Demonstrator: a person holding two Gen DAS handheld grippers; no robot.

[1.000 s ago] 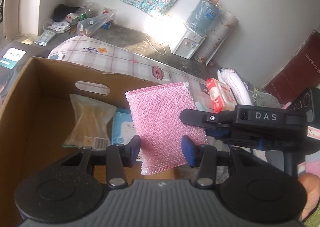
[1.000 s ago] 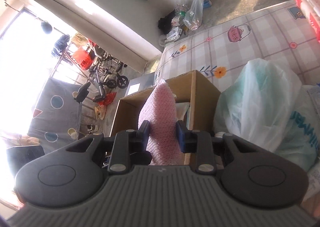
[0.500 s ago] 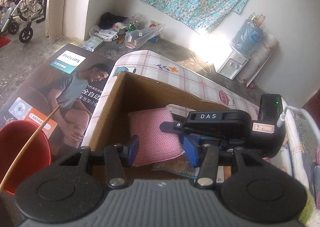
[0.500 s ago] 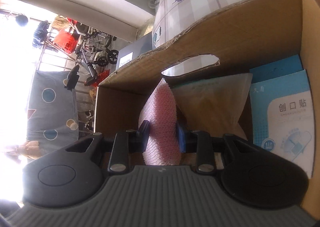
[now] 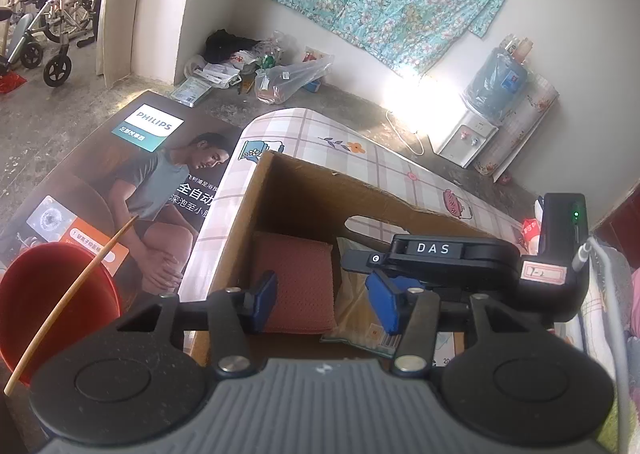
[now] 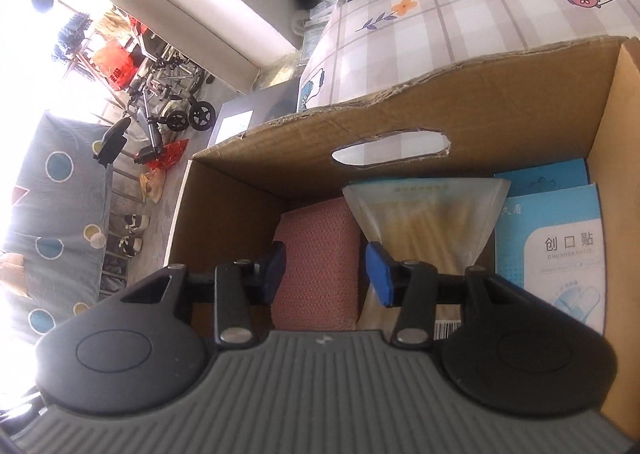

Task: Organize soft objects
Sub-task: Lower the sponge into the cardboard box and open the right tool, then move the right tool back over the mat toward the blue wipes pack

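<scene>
A pink sponge cloth [image 5: 298, 282] lies flat in the left end of the cardboard box [image 5: 320, 184]; it also shows in the right wrist view [image 6: 318, 254] inside the box [image 6: 440, 94]. My right gripper [image 6: 326, 270] is open, its blue pads spread on either side of the sponge and not touching it. My left gripper [image 5: 324, 302] is open and empty, hovering above the box. The right gripper's body [image 5: 460, 266] sits just ahead of my left fingers.
A clear bag of sticks [image 6: 428, 222] and a blue plaster packet [image 6: 560, 254] lie in the box beside the sponge. A red basin [image 5: 52, 294] with a stick and a Philips carton [image 5: 120, 174] stand left of the box. The checked tablecloth [image 5: 360, 150] extends behind.
My right gripper carried the pink sponge down into the box, then opened and let it go. The sponge now lies on the box floor. My left gripper rose and pulled back.
</scene>
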